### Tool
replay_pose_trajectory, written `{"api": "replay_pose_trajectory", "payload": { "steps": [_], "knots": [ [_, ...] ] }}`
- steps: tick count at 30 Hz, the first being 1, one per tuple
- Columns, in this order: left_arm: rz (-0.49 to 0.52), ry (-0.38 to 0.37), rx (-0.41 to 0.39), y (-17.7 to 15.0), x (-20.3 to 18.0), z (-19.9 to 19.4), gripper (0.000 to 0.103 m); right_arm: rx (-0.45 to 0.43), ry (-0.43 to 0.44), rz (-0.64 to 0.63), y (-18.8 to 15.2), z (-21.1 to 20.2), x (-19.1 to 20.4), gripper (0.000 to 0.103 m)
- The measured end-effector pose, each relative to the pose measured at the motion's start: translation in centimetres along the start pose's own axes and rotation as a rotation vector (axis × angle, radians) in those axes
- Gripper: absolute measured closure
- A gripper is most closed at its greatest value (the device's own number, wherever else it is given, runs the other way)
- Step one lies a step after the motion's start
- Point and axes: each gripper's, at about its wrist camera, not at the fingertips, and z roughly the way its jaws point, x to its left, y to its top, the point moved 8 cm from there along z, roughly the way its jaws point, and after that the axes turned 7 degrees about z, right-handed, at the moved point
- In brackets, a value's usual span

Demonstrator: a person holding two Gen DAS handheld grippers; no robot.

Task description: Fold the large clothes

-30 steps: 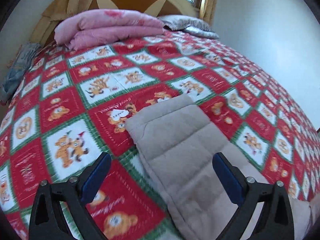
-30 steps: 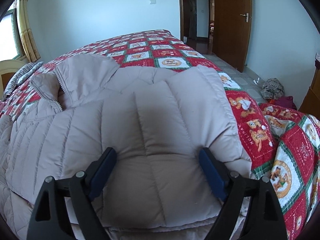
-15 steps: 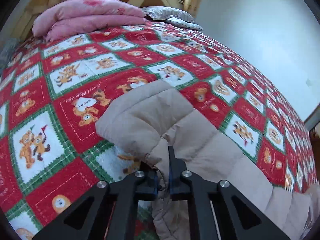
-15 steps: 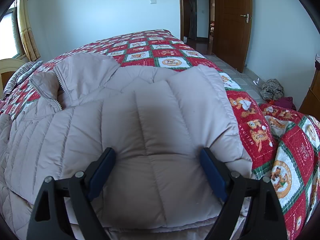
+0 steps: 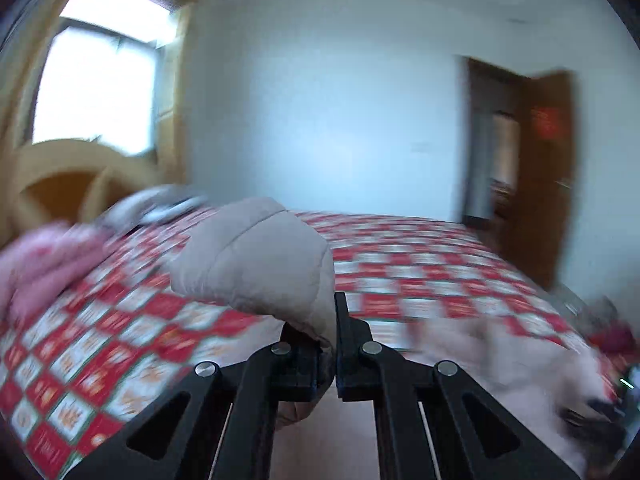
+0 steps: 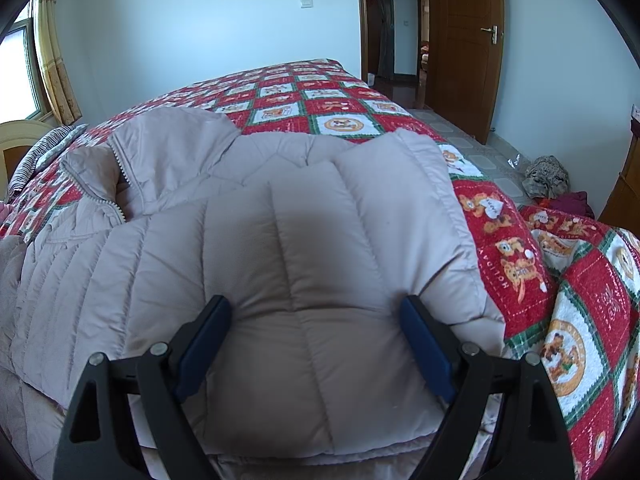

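Observation:
A beige quilted puffer jacket (image 6: 280, 240) lies spread on the bed, its zipper and collar at the left of the right wrist view. My left gripper (image 5: 330, 320) is shut on the jacket's sleeve end (image 5: 256, 260), which hangs lifted above the quilt in a blurred view. More of the jacket (image 5: 500, 360) shows blurred at the lower right there. My right gripper (image 6: 316, 344) stands open just above the jacket's folded panel, its blue pads (image 6: 204, 344) wide apart with nothing pinched between them.
A red, green and white bear-patterned quilt (image 6: 340, 108) covers the bed. Pink bedding (image 5: 44, 264) and a striped pillow (image 6: 44, 152) lie by the wooden headboard (image 5: 60, 176). A brown door (image 6: 464, 40) stands open at the right, with clothes on the floor (image 6: 548, 176).
My left gripper closed on the sleeve end, then lifted it and swung round so its view now faces the wall and door. The right gripper has not moved.

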Motion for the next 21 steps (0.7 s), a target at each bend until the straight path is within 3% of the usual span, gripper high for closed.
{"api": "replay_pose_trajectory", "payload": {
  "steps": [6,9,12,14,17,18,20,21],
  "knots": [
    [0.204,-0.268,-0.017,-1.6,-16.8,-2.4,0.098,-0.002,0.027,0.028,0.1,-0.1,-0.2,0.014],
    [0.249,-0.347,0.069,-5.7,-22.7,-0.9,0.098,-0.009,0.060,0.063,0.2,-0.3,-0.6,0.014],
    [0.272,-0.372,0.241,-11.1,-25.2,2.0,0.097,-0.012,0.087,0.092,0.3,-0.3,-0.8,0.014],
    [0.236,-0.389,0.355,-13.8,-25.5,3.0,0.095,-0.012,0.099,0.103,0.4,-0.3,-0.9,0.014],
    [0.185,-0.412,0.425,-15.0,-24.9,2.8,0.089,-0.011,0.103,0.107,0.5,-0.2,-0.8,0.014],
    [0.189,-0.406,0.430,-15.1,-24.6,2.1,0.081,-0.011,0.103,0.106,0.5,-0.2,-0.8,0.014],
    [0.219,-0.363,0.395,-14.7,-23.8,0.3,0.044,-0.010,0.100,0.103,0.5,-0.1,-0.7,0.013],
    [0.231,-0.341,0.361,-14.4,-23.4,-0.7,0.018,-0.011,0.101,0.104,0.5,-0.2,-0.7,0.013]
  ]
}}
